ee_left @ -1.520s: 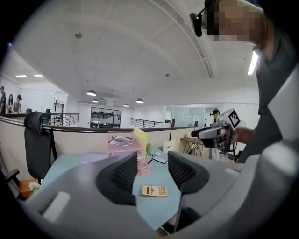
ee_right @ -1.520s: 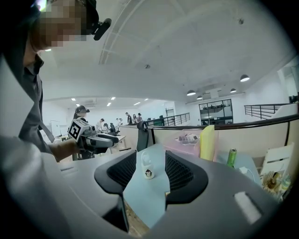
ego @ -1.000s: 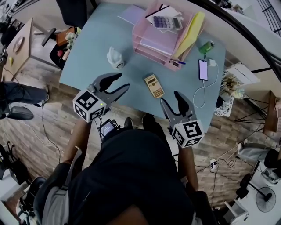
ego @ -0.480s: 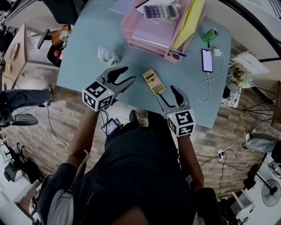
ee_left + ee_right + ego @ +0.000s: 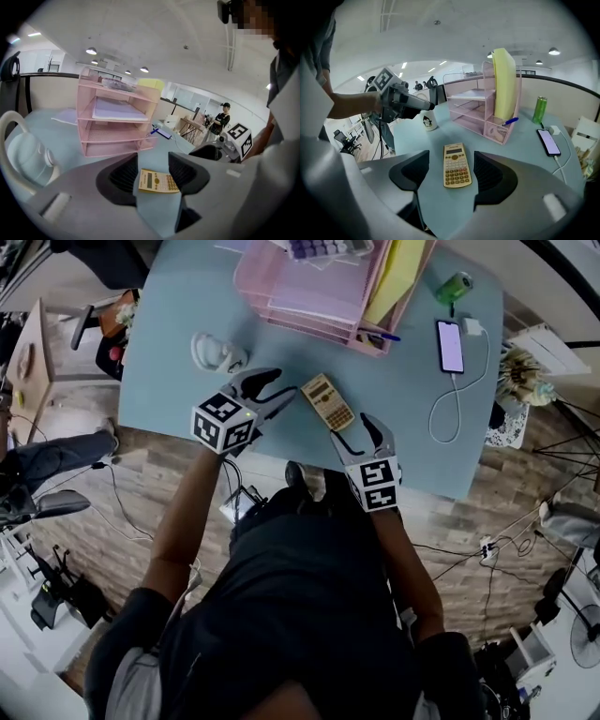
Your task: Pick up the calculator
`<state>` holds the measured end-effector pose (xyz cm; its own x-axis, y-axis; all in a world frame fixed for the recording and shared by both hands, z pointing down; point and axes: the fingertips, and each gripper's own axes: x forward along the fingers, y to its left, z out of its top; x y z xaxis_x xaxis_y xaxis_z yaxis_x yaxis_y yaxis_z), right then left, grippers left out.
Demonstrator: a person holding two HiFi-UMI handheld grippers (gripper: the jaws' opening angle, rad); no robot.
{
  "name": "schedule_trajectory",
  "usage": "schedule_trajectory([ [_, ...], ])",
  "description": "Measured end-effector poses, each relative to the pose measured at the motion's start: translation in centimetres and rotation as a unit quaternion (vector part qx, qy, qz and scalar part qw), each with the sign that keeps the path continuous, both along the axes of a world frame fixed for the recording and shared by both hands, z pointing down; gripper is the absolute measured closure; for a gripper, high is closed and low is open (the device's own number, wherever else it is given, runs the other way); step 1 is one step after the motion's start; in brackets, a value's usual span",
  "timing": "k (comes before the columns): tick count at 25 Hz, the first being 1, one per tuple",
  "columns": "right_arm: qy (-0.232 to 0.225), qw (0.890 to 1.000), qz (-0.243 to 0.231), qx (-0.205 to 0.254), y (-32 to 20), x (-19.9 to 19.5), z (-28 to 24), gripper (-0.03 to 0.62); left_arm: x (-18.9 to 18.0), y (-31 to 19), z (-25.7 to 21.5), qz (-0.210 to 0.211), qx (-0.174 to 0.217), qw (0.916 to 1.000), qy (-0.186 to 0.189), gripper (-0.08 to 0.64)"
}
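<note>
Blue-grey table [image 5: 178, 306] carries everything, and the pink tray stack [image 5: 300, 296] on its far half is your mark to steer by. Only your head view looks down on the stack's top, where a second, grey-keyed calculator [image 5: 323, 247] lies. Your right gripper view gives you the yellow folder [image 5: 505, 84] standing upright in the stack's right end, with the green can [image 5: 540, 110] and the phone [image 5: 548, 142] to the right of the stack. Your left gripper view faces the stack's three open shelves instead, and only the folder's top edge shows above them. The white mug [image 5: 216, 352], left of the stack, looms large at the left gripper view's edge and sits small in the right gripper view. Each gripper view also catches the other gripper off to one side.

Your left gripper [image 5: 279, 392] hangs on your side of the stack, below its left end, jaws apart and clamping nothing. Your right gripper [image 5: 352, 427] is on your side of the stack too, further from it, with its jaws opening and nothing pressed between them.

The yellow calculator [image 5: 327, 401] lies flat on the table just on your side of the stack, between the two grippers. Each gripper view frames it in the gap between that gripper's jaws, ahead of the tips, with no pad on it.
</note>
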<state>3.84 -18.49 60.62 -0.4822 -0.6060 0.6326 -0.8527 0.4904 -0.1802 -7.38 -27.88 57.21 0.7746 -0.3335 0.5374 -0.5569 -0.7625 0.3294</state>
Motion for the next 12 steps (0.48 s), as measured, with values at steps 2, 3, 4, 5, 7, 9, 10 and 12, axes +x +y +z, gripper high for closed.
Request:
schedule_trajectory([
  [2,0.008,1.0,0.006,-0.009,0.2,0.1,1.7,0.311,0.3,-0.2,1.1,0.003,-0.011,0.9999,-0.002,0.304],
  [3,0.013,1.0,0.008,-0.014,0.4,0.1,2.5,0.305,0.5,-0.3,1.6,0.005,-0.015,0.9999,-0.003,0.304],
  [4,0.016,1.0,0.009,-0.021,0.6,0.1,3.3,0.299,0.7,-0.4,2.1,0.008,-0.019,0.9998,-0.004,0.304],
  [5,0.018,0.999,0.011,-0.029,0.8,0.0,4.0,0.288,0.8,-0.5,2.6,0.011,-0.023,0.9996,-0.006,0.304],
  [7,0.022,0.999,0.01,-0.042,1.0,-0.2,5.2,0.273,1.2,-0.6,3.6,0.019,-0.032,0.9993,-0.009,0.304],
  [9,0.029,0.998,0.009,-0.049,1.2,-0.3,6.5,0.265,1.5,-0.7,4.8,0.027,-0.041,0.9987,-0.014,0.304],
  [10,0.033,0.998,0.01,-0.051,1.3,-0.3,7.3,0.262,1.7,-0.7,5.4,0.03,-0.045,0.9984,-0.018,0.304],
  [12,0.043,0.998,0.012,-0.054,1.4,-0.2,8.8,0.256,2.0,-0.9,6.5,0.036,-0.052,0.9977,-0.025,0.304],
])
